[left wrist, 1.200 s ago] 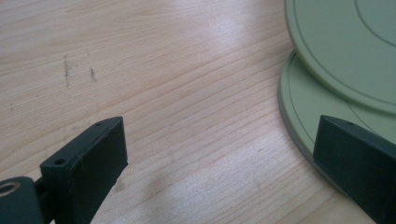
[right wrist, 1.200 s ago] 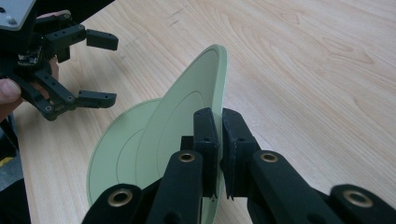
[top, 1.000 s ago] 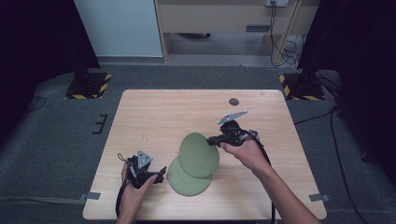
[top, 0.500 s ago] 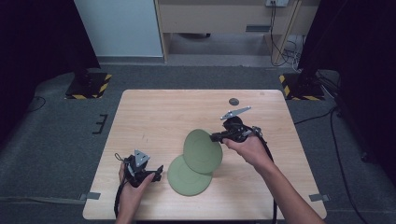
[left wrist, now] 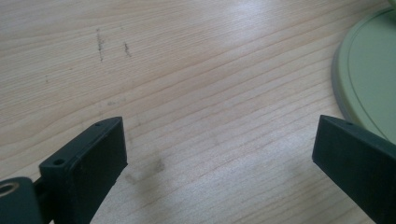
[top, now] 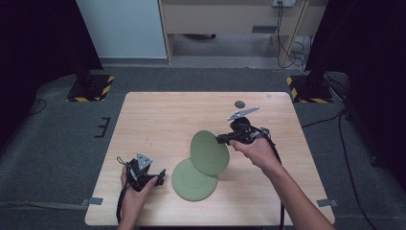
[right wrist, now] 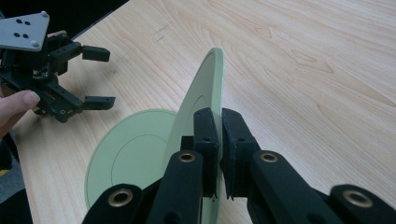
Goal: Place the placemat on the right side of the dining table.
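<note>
Your right gripper (top: 224, 139) clamps the rim of 1 green plate (top: 209, 153), tilted on edge above the second plate (top: 189, 183) lying flat on the table (top: 158, 120), while your left gripper (top: 160, 176) waits beside it, jaws wide and empty.

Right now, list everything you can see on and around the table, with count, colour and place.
Plates: two, pale green; lying plate flat near the front edge; raised plate on edge, clamped by the right tongs.
Small disc: one, dark, near the far edge.
Table: one, light wood, centre.
Floor stands: two, black with yellow stripes, left stand and right stand, beyond the far corners.
Floor cables: black, far right.
Left tongs: black, open, front left, beside the lying plate.
Right tongs: black, shut on the raised plate.
</note>
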The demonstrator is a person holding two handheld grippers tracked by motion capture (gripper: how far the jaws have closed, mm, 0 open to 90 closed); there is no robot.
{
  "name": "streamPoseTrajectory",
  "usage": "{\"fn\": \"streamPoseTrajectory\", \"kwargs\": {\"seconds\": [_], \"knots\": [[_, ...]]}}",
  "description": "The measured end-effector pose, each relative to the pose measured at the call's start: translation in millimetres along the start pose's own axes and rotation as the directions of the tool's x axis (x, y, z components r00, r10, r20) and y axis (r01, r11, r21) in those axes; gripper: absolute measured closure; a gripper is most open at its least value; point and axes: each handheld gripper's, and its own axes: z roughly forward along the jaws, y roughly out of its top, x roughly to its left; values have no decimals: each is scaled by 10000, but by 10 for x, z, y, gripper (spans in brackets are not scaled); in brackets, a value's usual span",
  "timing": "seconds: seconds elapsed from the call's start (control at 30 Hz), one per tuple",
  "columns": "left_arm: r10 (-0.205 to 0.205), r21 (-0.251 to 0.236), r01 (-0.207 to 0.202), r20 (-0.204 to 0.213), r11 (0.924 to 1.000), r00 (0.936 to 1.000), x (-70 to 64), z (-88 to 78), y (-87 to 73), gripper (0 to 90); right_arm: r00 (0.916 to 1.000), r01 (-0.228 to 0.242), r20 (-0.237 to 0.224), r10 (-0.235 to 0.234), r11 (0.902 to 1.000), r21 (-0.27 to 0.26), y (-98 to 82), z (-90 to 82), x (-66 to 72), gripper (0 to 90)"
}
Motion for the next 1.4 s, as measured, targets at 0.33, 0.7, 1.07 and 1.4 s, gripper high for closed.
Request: {"fn": "streamPoseTrajectory", "kwargs": {"seconds": [0.33, 0.7, 1.07, 1.4], "knots": [[-85, 284, 89, -134, 9996, 9999, 21, 34, -21, 26, 10000, 11, 15, -11, 9999, -101, 44, -45, 9, 861], [-36, 370, 38, -76, 9993, 10000, 10, 54, -22, 26, 9999, 67, 122, -65, 9998, -188, 73, -118, -14, 862], [-24, 352, 25, -38, 9994, 10000, 3, 59, -20, 28, 9987, 16, 504, 12, 9985, -552, 103, -201, -66, 864], [-11, 322, 11, 2, 9995, 10000, -14, 68, -15, 27, 9844, -464, 1643, 630, 9936, -1032, 119, -312, -189, 864]]}}
